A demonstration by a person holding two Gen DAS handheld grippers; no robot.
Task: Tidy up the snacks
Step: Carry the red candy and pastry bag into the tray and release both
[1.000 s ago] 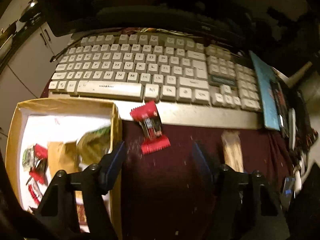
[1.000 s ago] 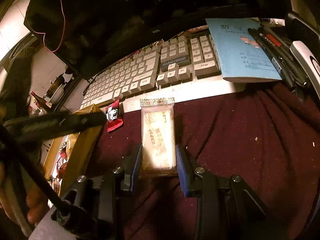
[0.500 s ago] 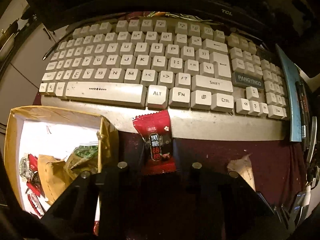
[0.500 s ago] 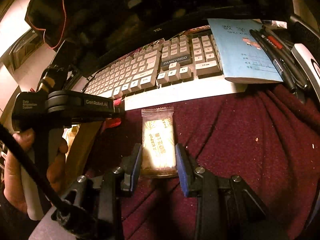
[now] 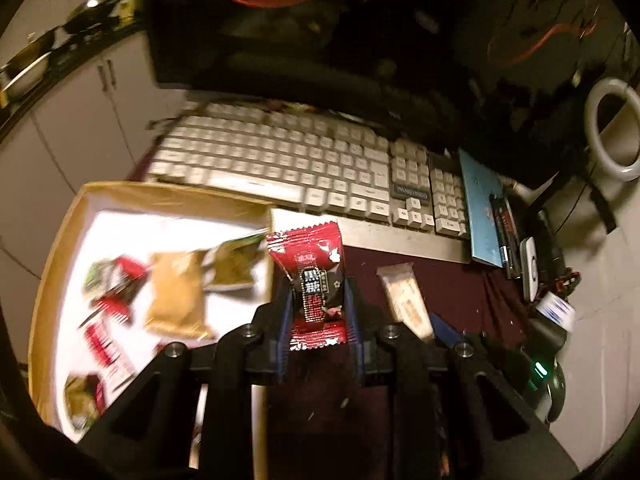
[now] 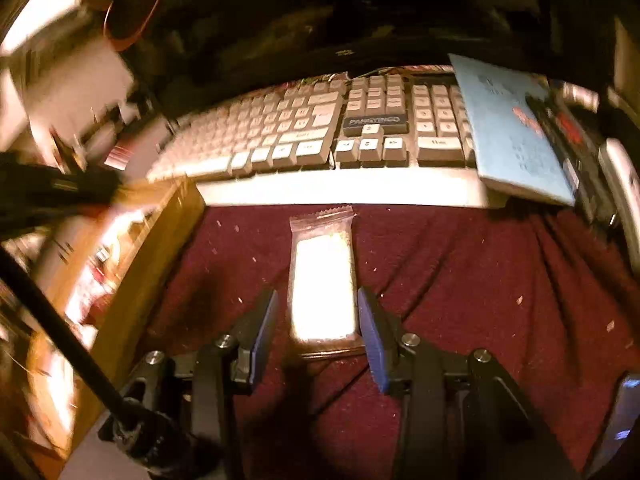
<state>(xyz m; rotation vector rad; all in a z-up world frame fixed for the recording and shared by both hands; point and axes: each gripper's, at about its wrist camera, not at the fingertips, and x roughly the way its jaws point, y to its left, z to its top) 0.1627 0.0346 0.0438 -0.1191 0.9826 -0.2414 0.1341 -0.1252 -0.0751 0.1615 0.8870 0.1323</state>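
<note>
Your left hand-held gripper [image 5: 316, 312] is clamped tight, its two blue-padded fingers [image 5: 282, 328] drawn in close and squeezing the red candy wrapper [image 5: 314, 280] between them, the wrapper standing upright out of the grip, lifted clear of the table. Your right hand-held gripper [image 6: 318, 328] sits low over the table with its jaws spread, one blue pad [image 6: 374, 340] on each side of the pale snack packet [image 6: 323, 280], neither pad pressing it.
</note>
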